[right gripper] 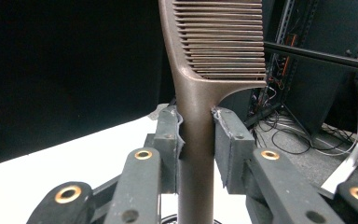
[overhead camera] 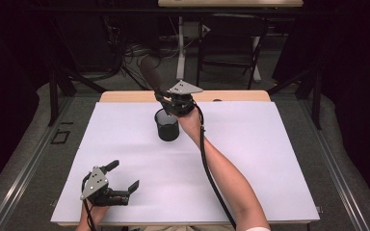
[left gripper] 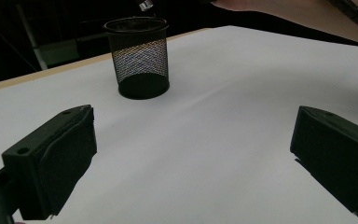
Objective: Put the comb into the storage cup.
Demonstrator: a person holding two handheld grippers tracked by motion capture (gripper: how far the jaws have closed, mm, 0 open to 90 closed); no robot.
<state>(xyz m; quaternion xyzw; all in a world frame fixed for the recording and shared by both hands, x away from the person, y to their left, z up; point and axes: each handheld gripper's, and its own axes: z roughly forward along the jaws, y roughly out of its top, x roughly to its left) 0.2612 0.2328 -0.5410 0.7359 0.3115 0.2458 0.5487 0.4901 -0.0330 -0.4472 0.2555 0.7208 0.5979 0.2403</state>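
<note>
The right gripper (overhead camera: pixel 169 107) clamped a comb (right gripper: pixel 200 93) upright, handle down, directly above the cup (overhead camera: pixel 166 126). The left gripper (overhead camera: pixel 120 180), fingers wide and empty, lay well short of the cup.

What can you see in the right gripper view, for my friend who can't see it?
The right hand-held gripper is shut on the handle of a brown comb, which stands upright with its teeth to the right. Behind are the white table and dark cables on the floor.

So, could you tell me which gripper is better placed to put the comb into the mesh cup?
The right gripper: its jaws are shut on the comb handle, and it hangs just above the mesh cup. The left gripper sits open near the table's front edge, well away from the cup.
</note>
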